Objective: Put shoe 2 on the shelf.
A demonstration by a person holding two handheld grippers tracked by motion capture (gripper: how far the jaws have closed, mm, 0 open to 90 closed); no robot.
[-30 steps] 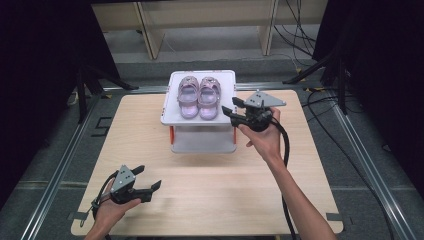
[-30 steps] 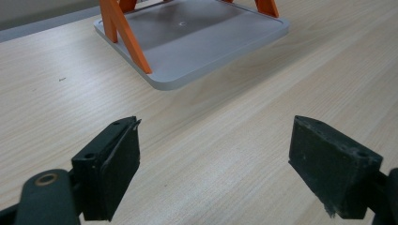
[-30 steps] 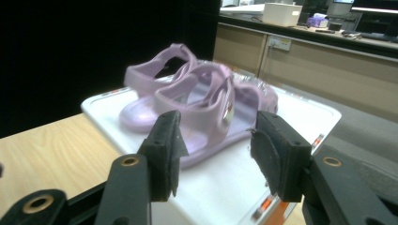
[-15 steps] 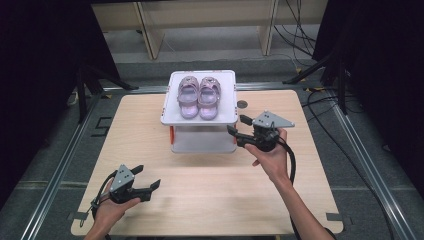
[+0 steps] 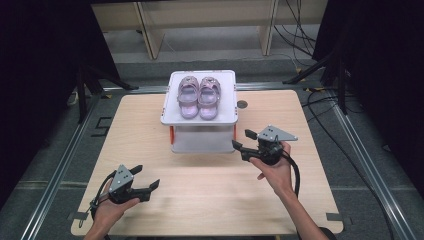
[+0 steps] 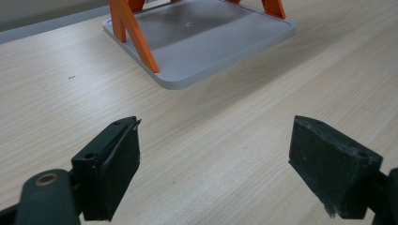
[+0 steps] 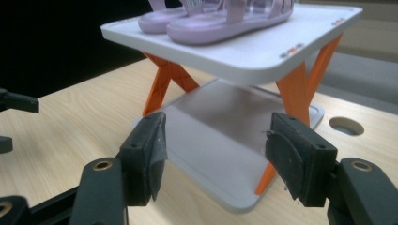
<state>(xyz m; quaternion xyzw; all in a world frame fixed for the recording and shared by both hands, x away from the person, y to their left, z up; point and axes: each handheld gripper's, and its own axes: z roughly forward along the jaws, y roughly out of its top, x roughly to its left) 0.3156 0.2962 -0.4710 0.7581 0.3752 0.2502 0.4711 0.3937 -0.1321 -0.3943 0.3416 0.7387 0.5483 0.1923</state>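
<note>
The high view looks forward and down from above the person's side onto the whole table (image 5: 210,200), far enough off to take in the floor and shelving beyond. The left gripper view sits low, close over the tabletop (image 6: 211,140), facing along its two black jaws toward the lower tray (image 6: 206,51) of the two-level stand (image 5: 201,120). The right gripper view is also low and much nearer the stand (image 7: 244,56), looking slightly up at its raised top tray and the sandals (image 7: 225,21). All three views share the stand and the surrounding wood.
</note>
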